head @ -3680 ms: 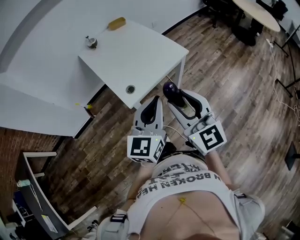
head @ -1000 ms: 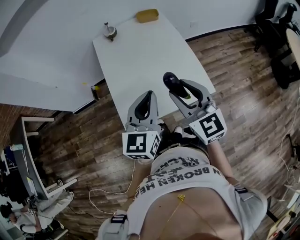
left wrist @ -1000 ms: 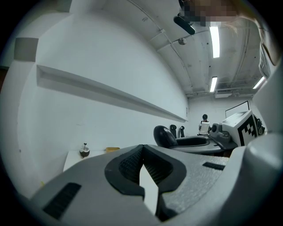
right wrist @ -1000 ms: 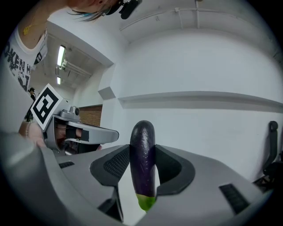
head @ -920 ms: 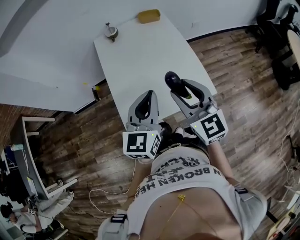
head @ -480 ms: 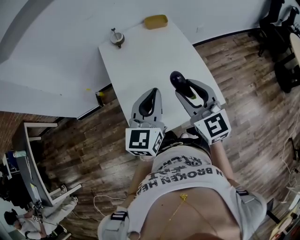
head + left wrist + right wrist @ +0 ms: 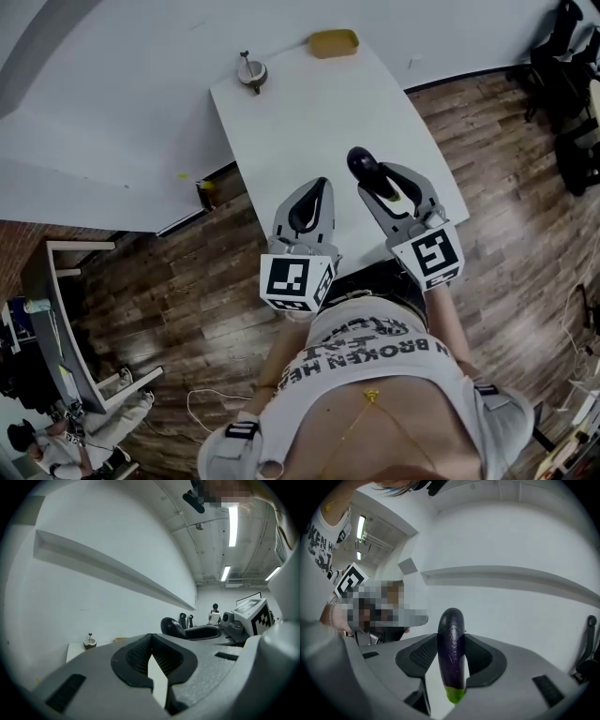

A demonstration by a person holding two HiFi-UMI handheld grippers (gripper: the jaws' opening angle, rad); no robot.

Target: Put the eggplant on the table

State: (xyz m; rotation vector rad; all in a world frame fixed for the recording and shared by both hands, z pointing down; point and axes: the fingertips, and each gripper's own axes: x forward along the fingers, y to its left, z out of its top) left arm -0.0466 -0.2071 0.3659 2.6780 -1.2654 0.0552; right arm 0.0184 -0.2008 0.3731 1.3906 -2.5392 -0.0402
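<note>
Eggplant (image 7: 451, 658) between jaws of right hand-held gripper (image 7: 451, 637)

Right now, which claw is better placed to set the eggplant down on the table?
Right. The right claw is clamped on the eggplant and hangs over the white table's near edge. The left claw is shut and empty, so it could only help after a handover.

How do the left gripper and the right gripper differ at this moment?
The right gripper is clamped on the purple eggplant, while the left gripper holds nothing. The left gripper's jaws meet at the tips; the right gripper's are held apart by the eggplant. Both point forward over the near end of the white table.
</note>
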